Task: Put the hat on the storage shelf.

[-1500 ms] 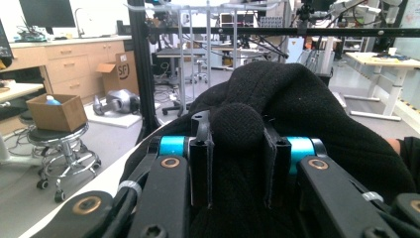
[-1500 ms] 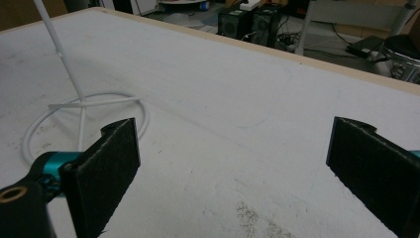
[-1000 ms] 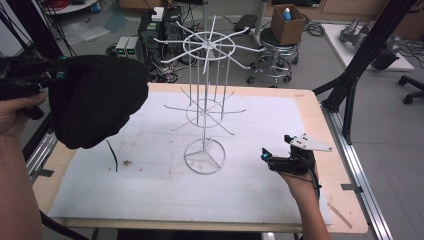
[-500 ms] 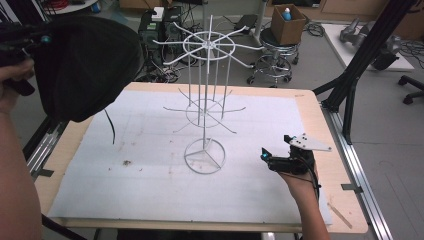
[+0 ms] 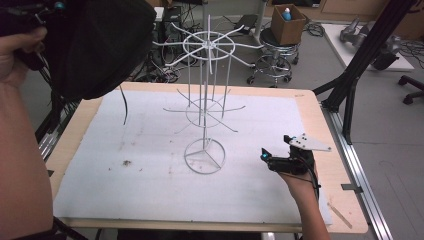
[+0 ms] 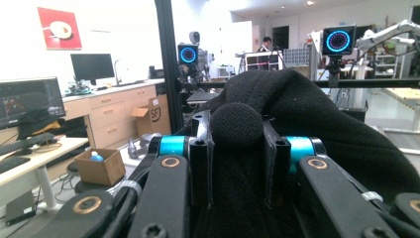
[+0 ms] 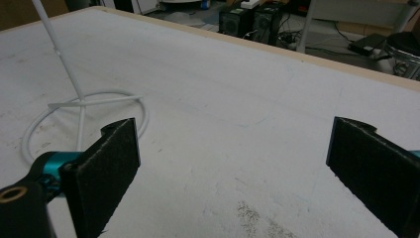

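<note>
Black hat [image 5: 100, 45] pinched in left hand-held gripper [image 6: 236, 148], wire stand [image 5: 205, 100] mid-table

The black hat [image 6: 277, 114] is matt knitted cloth with a fine ribbed weave; the white wire rack [image 5: 205, 100] looks like smooth painted metal; the counter [image 5: 75, 140] has a pale wooden edge under a matt white sheet [image 7: 237, 109], slightly scuffed and speckled with dirt
</note>
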Demonstrator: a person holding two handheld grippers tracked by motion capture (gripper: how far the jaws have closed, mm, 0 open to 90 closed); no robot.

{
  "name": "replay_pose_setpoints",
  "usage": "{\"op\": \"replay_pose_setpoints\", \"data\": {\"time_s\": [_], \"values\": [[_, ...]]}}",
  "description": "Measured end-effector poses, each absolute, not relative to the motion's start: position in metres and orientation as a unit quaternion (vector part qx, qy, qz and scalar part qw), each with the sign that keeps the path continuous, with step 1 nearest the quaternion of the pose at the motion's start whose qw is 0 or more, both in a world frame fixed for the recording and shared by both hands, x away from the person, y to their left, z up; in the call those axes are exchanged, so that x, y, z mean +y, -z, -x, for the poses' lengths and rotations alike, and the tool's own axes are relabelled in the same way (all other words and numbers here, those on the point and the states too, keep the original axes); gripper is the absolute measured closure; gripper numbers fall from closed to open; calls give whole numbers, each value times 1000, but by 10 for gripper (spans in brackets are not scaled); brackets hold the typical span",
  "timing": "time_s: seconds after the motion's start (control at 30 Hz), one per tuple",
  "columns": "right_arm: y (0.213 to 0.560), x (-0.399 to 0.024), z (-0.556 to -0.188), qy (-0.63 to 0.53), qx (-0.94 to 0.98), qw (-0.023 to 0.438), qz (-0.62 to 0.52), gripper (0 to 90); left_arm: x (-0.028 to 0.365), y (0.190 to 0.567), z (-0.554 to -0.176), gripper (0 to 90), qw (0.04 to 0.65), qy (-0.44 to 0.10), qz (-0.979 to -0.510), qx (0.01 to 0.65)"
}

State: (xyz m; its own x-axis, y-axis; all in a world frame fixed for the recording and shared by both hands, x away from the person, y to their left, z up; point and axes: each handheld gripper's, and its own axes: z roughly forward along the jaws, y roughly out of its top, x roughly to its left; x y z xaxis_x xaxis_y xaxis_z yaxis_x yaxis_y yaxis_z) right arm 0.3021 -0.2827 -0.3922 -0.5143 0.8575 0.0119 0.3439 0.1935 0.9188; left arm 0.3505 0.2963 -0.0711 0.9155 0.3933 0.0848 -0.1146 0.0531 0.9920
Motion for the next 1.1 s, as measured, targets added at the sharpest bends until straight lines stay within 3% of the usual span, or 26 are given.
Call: {"op": "replay_pose_setpoints", "data": {"time_s": [0.27, 0.73, 1.1], "values": [[393, -284, -301, -482, 725, 267, -414, 54, 268, 87, -359, 716, 684, -168, -702, 103], [394, -283, -301, -478, 728, 266, -413, 54, 252, 137, -372, 712, 640, -127, -747, 123], [394, -281, -299, -478, 728, 266, -413, 54, 266, 168, -372, 650, 656, -108, -732, 147]]}}
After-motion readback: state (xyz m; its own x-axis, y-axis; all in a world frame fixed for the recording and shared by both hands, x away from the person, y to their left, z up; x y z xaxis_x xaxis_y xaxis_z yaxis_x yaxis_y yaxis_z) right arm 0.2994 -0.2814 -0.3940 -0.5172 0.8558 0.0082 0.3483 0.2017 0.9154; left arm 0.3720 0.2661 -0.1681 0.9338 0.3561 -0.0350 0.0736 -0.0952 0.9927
